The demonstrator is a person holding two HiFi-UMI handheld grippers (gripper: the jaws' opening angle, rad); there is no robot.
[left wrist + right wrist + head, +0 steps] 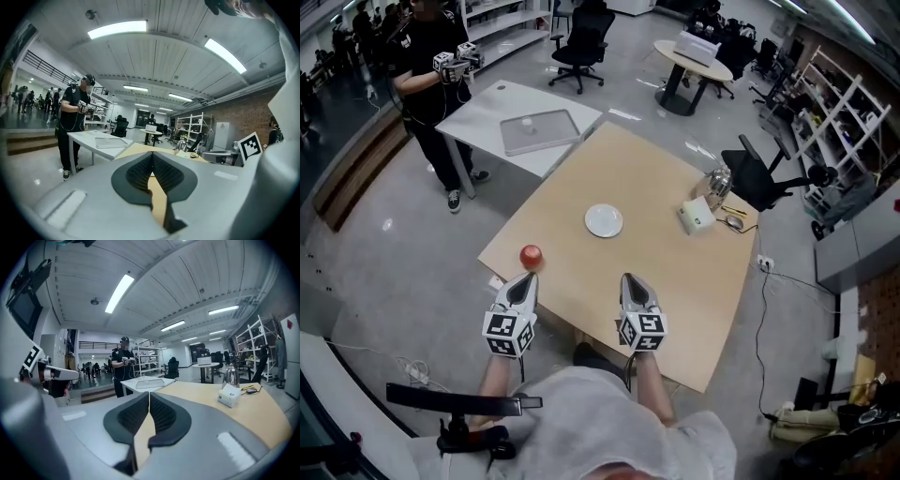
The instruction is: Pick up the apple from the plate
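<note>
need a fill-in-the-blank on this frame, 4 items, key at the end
1. The apple is ____ in colour.
2. The white plate is ____; the apple lies on the table beside it.
3. The left gripper and the right gripper both have their jaws ____, with nothing between them.
4. Of the two grippers, the apple lies nearer the ____ one.

Missing words: red; empty; shut; left
</note>
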